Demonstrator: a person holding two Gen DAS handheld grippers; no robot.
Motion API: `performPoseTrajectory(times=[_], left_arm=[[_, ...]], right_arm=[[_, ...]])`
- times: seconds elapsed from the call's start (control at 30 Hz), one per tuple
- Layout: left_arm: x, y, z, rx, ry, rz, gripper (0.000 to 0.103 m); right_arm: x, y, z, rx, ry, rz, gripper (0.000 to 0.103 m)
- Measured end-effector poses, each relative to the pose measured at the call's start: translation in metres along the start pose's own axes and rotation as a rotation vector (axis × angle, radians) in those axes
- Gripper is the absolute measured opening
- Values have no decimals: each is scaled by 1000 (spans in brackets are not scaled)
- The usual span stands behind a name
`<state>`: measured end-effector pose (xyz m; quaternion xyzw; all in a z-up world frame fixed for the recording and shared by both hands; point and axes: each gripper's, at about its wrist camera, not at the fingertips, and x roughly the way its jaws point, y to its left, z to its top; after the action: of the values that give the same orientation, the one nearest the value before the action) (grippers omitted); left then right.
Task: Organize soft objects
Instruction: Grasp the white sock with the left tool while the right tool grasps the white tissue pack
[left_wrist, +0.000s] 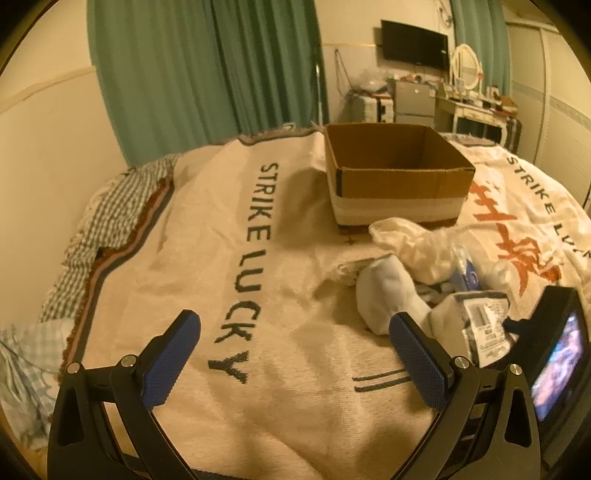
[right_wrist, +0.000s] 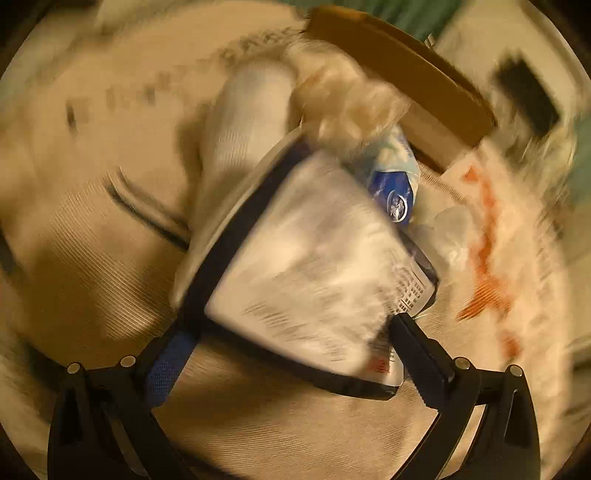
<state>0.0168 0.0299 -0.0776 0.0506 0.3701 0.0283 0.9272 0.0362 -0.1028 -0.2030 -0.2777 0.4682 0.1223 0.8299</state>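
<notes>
An open cardboard box (left_wrist: 397, 173) stands on the bed blanket (left_wrist: 229, 258). In front of it lies a pile of soft things: a white sock (left_wrist: 388, 295), a cream cloth (left_wrist: 413, 236), a blue-and-white packet (left_wrist: 467, 273) and a dark-edged plastic package (left_wrist: 484, 325). My left gripper (left_wrist: 295, 354) is open and empty over the blanket, left of the pile. My right gripper (right_wrist: 291, 350) is open, its fingers on both sides of the package's (right_wrist: 317, 266) near edge. The right wrist view is blurred. The sock (right_wrist: 243, 125), cloth (right_wrist: 347, 99), packet (right_wrist: 395, 184) and box (right_wrist: 402, 81) lie beyond.
The blanket bears "STRIKE LUCKY" lettering and red characters (left_wrist: 517, 243). A checked sheet (left_wrist: 107, 229) shows at the bed's left edge. Green curtains (left_wrist: 207, 74), a wall TV (left_wrist: 413, 44) and a cluttered dressing table (left_wrist: 476, 103) stand beyond the bed. The right gripper's body (left_wrist: 554, 350) shows at the right.
</notes>
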Motion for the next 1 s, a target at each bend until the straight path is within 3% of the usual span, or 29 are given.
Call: performPoseTrajectory(times=[0.1,0.23,0.3,0.4,0.57,0.63,0.7,0.77,0.83,0.87,1.0], left_arm=[[2,-6,-1,18,0,0,103],[13,-16,0,36,11,-1,103],[17,-20,1,32,16,-10,103],[27,-33,6,31,12,-43,103],[55,-61,13,45,21,-91,93],[69,-69,17,25,36,-120,84],[80,-76,19,21,64,-132,84],[91,-83,18,46,88,-126,76],[98,-83,15,51,118,-127,57],[98,-83,14,53,125,-119,52],[87,-77,15,74,131,-124,42]], right_arm=[[-15,-29,2,150,-56,40,76],[-34,-58,5,211,-118,98,58],[-41,-73,7,269,-142,129,54],[-52,-90,11,336,-189,155,52],[-67,-119,13,438,-257,184,51],[-69,-130,12,468,-273,194,51],[-68,-137,13,487,-276,202,51],[-68,-142,13,498,-279,213,51],[-68,-147,12,506,-279,226,51],[-68,-149,13,512,-280,233,51],[-68,-157,12,552,-283,259,51]])
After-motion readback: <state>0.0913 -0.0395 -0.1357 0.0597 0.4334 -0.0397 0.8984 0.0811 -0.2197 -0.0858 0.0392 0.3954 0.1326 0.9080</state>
